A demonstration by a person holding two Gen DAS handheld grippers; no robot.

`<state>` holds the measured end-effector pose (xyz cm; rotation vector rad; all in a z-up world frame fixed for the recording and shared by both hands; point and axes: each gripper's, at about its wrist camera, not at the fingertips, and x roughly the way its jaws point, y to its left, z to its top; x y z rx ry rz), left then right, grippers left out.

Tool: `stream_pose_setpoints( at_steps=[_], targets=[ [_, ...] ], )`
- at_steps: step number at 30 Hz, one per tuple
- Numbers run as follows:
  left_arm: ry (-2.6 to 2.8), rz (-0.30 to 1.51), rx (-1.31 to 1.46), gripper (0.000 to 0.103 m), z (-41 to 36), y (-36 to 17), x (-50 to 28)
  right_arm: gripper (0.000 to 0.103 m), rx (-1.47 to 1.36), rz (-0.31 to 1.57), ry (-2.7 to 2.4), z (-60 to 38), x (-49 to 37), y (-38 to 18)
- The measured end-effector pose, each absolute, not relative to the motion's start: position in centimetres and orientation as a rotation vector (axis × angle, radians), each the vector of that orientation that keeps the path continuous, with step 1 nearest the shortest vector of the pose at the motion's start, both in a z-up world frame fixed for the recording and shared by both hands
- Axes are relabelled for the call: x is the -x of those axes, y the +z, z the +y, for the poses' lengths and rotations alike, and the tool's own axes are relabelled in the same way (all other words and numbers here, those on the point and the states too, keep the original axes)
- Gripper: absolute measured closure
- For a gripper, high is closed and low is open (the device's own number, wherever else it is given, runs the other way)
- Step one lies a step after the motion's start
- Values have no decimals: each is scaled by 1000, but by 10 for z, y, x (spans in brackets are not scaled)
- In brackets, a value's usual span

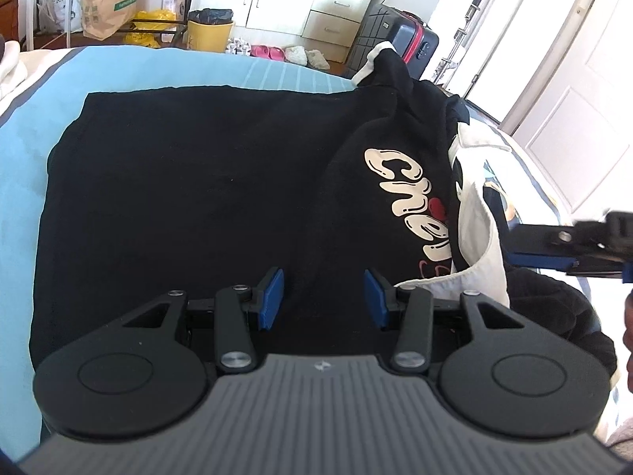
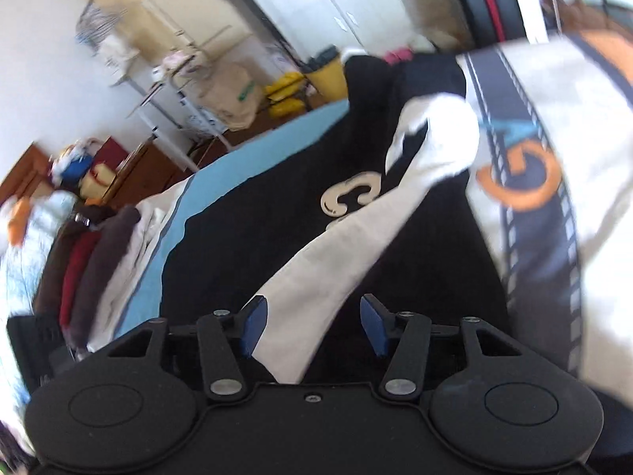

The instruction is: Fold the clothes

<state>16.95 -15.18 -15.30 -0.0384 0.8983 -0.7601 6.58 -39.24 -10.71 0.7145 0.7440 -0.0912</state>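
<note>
A black garment lies flat on the light blue bed cover. Its right part is bunched up and shows cream lettering, with a white sleeve draped beside it. My left gripper hovers open over the flat black cloth, with nothing between its blue pads. My right gripper is open; the white sleeve runs loosely between its pads, close to the left one, over the black garment. The right gripper also shows at the right edge of the left wrist view.
A stack of folded clothes sits on the bed at the left. A white cloth with orange and navy print fills the right. Beyond the bed stand a yellow bin, a paper bag, a dark suitcase and a white door.
</note>
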Motion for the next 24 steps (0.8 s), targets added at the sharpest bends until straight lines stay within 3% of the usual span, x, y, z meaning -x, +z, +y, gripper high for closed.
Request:
stream_pose_setpoints(
  at_steps=[4, 6, 7, 8, 9, 12, 20, 24],
  targets=[
    [-761, 891, 39, 59, -153, -152, -170, 26, -741, 816, -192, -382, -98, -110],
    [-755, 883, 22, 59, -153, -151, -168, 26, -623, 846, -306, -374, -112, -111],
    [-752, 879, 14, 59, -153, -151, -168, 31, -561, 860, -357, -371, -119, -112],
    [-751, 876, 6, 59, -153, -152, -168, 46, -485, 879, -363, -369, -121, -116],
    [-750, 874, -1, 59, -153, -152, -168, 101, -412, 895, -368, -368, -123, -120],
    [-744, 879, -16, 59, -153, -153, -170, 100, -352, 870, -390, -379, -112, -122],
    [-639, 909, -198, 57, -163, -166, -173, 100, -290, 637, -778, -470, -25, -62],
    [-647, 908, -186, 57, -160, -165, -175, 101, -288, 643, -885, -517, -2, -75]
  ],
)
